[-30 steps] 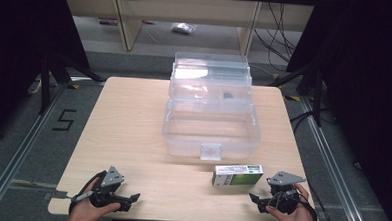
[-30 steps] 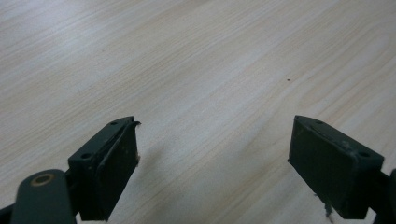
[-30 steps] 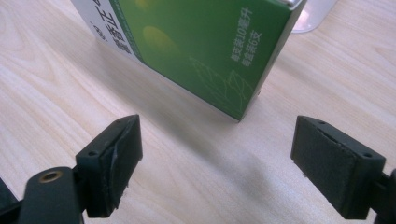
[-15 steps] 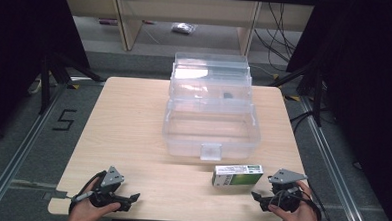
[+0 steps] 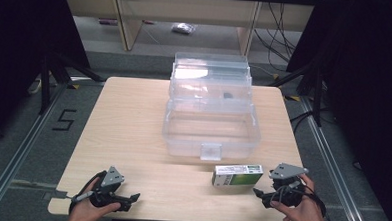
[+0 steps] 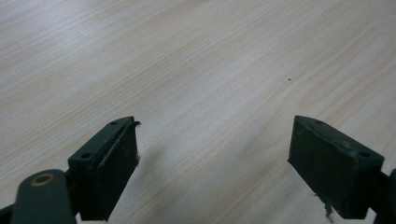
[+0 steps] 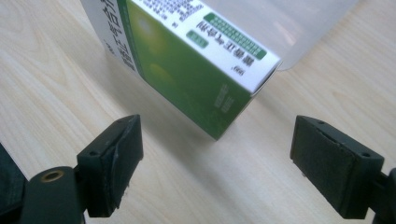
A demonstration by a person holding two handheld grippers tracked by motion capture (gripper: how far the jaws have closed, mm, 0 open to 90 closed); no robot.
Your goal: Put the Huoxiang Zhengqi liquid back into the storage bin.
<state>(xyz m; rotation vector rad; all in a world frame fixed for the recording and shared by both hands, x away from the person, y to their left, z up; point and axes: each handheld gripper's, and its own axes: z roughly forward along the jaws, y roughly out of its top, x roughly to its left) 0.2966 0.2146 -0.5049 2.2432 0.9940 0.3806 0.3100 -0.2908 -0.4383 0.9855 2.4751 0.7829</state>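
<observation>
Green-and-white carton (image 5: 237, 175) lying flat, long axis left-right, right claw (image 5: 258, 194) beside

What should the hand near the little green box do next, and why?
Probably ease the right gripper forward so its open jaws straddle the green-and-white cardboard box. The box lies on the wooden table just ahead, not yet between the jaws, beside the clear plastic bin.

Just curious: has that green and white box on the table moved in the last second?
No. The box lies just as before, near the clear container's front latch.
</observation>
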